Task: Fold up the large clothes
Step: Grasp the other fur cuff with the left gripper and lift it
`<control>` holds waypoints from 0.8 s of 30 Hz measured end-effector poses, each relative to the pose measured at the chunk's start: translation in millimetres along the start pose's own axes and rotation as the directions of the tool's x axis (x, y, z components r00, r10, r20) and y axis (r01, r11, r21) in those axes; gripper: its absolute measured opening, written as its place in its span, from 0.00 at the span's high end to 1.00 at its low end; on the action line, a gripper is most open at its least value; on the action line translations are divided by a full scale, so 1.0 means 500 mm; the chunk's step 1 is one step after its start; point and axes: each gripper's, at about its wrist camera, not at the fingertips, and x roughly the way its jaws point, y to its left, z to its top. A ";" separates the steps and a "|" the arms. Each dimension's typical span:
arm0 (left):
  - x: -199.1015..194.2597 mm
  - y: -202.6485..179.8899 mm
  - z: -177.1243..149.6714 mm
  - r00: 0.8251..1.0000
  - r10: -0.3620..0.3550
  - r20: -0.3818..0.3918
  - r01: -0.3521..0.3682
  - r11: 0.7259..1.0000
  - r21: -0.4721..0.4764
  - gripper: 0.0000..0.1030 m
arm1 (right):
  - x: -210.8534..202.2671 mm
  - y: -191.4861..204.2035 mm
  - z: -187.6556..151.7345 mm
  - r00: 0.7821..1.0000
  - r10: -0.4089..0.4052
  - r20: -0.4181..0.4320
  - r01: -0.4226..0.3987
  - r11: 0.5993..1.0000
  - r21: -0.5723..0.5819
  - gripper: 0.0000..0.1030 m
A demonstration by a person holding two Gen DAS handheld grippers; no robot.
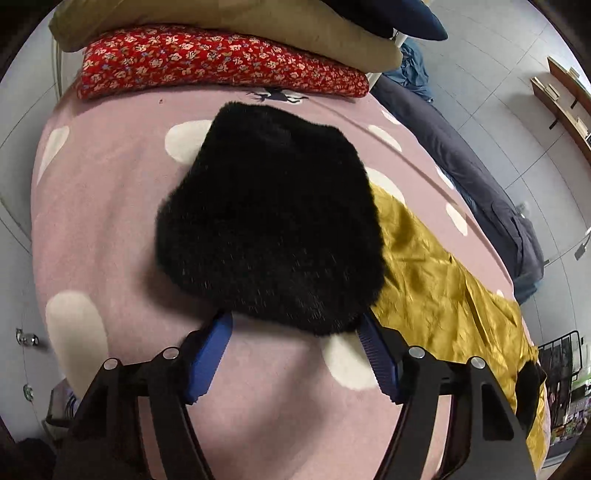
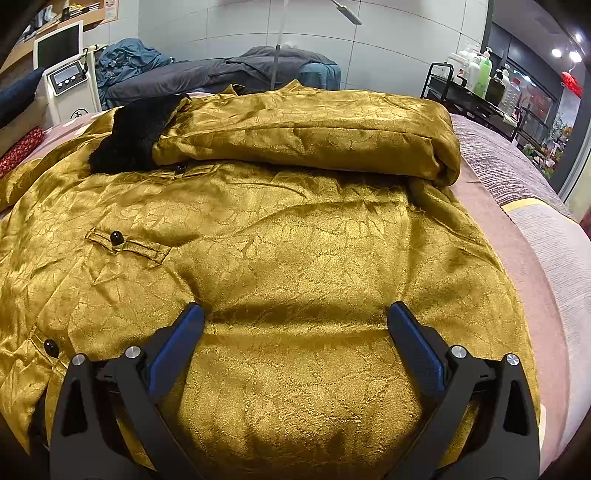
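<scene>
Surface: pink blanket [image 1: 110, 221] with pale spots covers the bed.
Garment: gold jacket [image 2: 295, 240] lies spread flat on the bed, front up, small black buttons on fabric tabs.
Folded sleeve: one gold sleeve [image 2: 314, 136] lies across the upper chest, its black fur cuff [image 2: 136, 140] resting on the jacket.
Other cuff: a second black fur cuff [image 1: 269, 229] lies on the blanket at the end of the outstretched sleeve, in the left wrist view.
Left gripper [image 1: 295, 332]: jaws partly apart, straddling the near edge of that cuff; pad contact with the fur cannot be told.
Right gripper [image 2: 295, 317]: jaws wide, tips resting on the jacket's lower body, nothing held.
Background: red floral cushion [image 1: 221, 62] beneath a tan pillow [image 1: 221, 22] at the bed's far end.
</scene>
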 end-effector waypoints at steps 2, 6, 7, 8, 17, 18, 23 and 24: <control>0.007 -0.020 0.007 1.000 0.018 0.006 -0.019 0.999 0.047 0.41 | 0.000 -0.001 0.000 1.000 -0.001 0.000 0.001 1.000 0.000 0.05; 0.025 -0.027 0.022 1.000 0.024 -0.001 -0.024 0.998 0.056 0.59 | -0.003 0.000 -0.002 1.000 -0.006 0.001 0.006 1.000 0.000 0.05; 0.026 -0.031 0.023 1.000 0.021 -0.004 -0.021 0.998 0.058 0.66 | -0.003 -0.001 -0.002 1.000 -0.006 0.002 0.006 1.000 0.000 0.05; 0.027 -0.038 0.025 1.000 0.020 -0.005 -0.020 0.998 0.066 0.70 | -0.003 0.000 -0.002 1.000 -0.005 0.001 0.005 1.000 0.000 0.05; -0.016 -0.194 0.045 0.995 0.023 0.098 -0.052 0.952 0.302 0.86 | -0.003 0.001 -0.002 1.000 -0.006 0.002 0.006 1.000 0.000 0.05; -0.024 -0.222 0.048 0.994 0.006 0.107 -0.041 0.945 0.325 0.86 | -0.003 0.001 -0.002 1.000 -0.005 0.002 0.005 1.000 0.000 0.05; -0.079 -0.414 0.027 0.980 -0.159 0.120 0.083 0.874 0.478 0.86 | -0.003 0.000 -0.002 1.000 -0.005 0.003 0.005 1.000 0.000 0.05; -0.091 -0.452 0.011 0.975 -0.195 0.110 0.113 0.852 0.512 0.86 | -0.003 0.001 -0.002 1.000 -0.005 0.003 0.005 1.000 0.000 0.05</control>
